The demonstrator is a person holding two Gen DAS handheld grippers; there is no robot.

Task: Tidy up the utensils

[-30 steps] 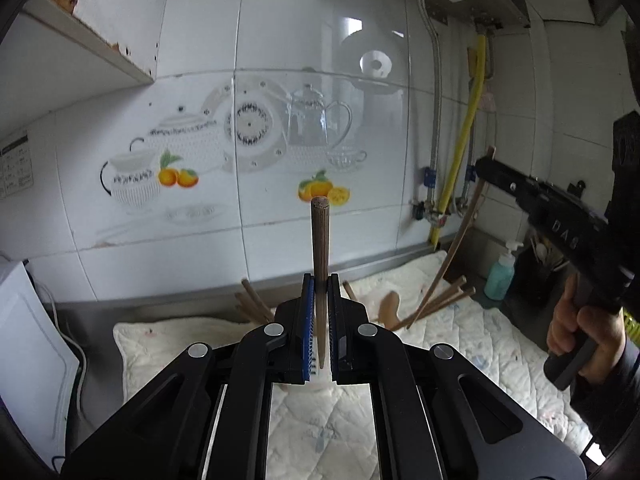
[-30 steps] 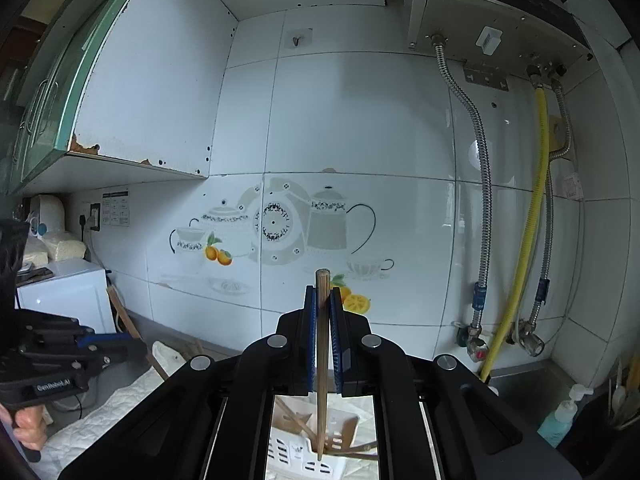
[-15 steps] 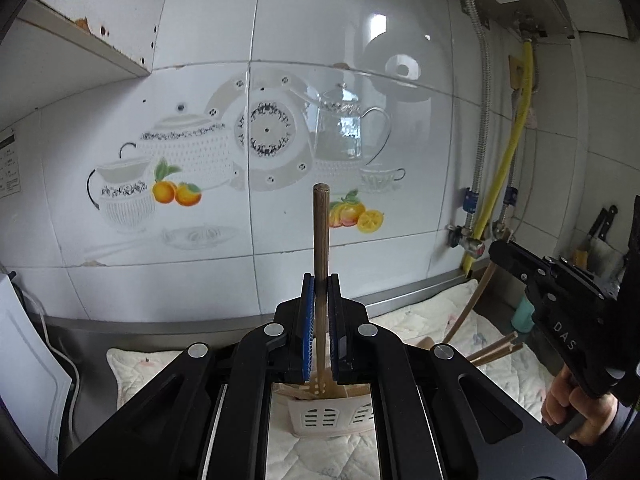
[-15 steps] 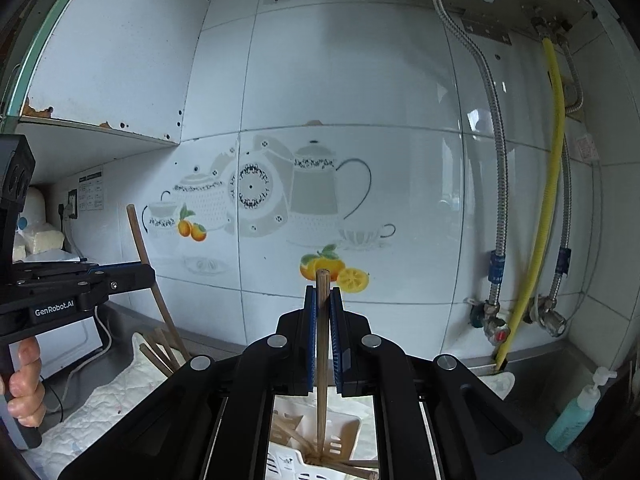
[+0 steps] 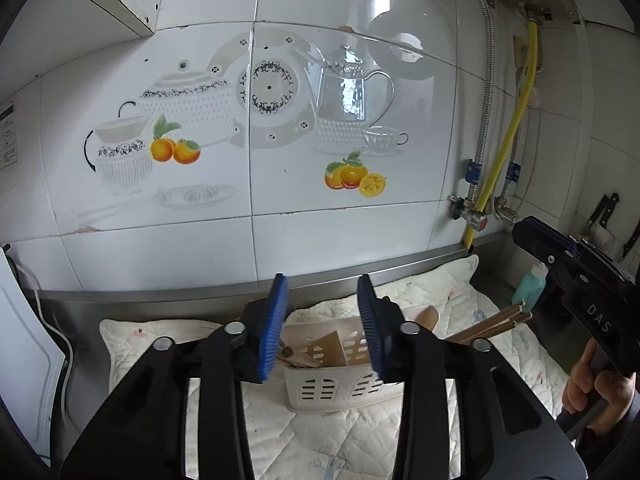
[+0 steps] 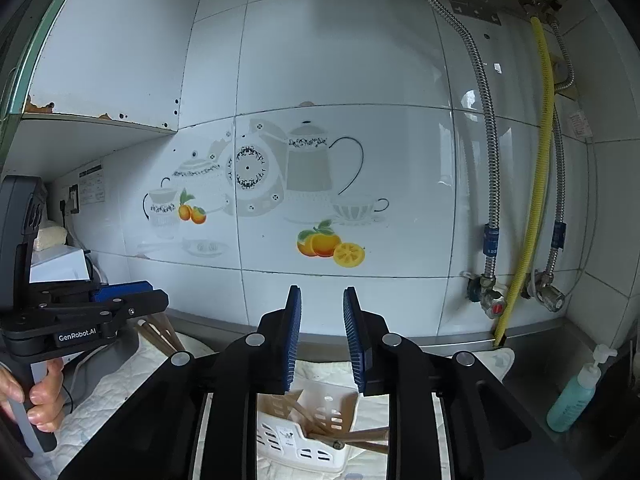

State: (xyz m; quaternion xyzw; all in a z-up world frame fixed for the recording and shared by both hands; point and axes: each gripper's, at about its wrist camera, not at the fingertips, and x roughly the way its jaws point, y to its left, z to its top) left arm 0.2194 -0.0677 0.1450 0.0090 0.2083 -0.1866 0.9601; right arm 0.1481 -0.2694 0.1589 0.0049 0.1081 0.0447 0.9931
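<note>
Released since a second ago: both wooden sticks, then clamped upright, now dropped into the white slotted plastic utensil basket on the quilted cream mat. Left gripper and right gripper both opening, nothing between the pads, hovering just above the basket. Could tip that light basket (long brown wooden utensils leaning out sideways) if nudged. Nearby: loose wooden chopsticks, teal soap bottle, yellow gas hose.
</note>
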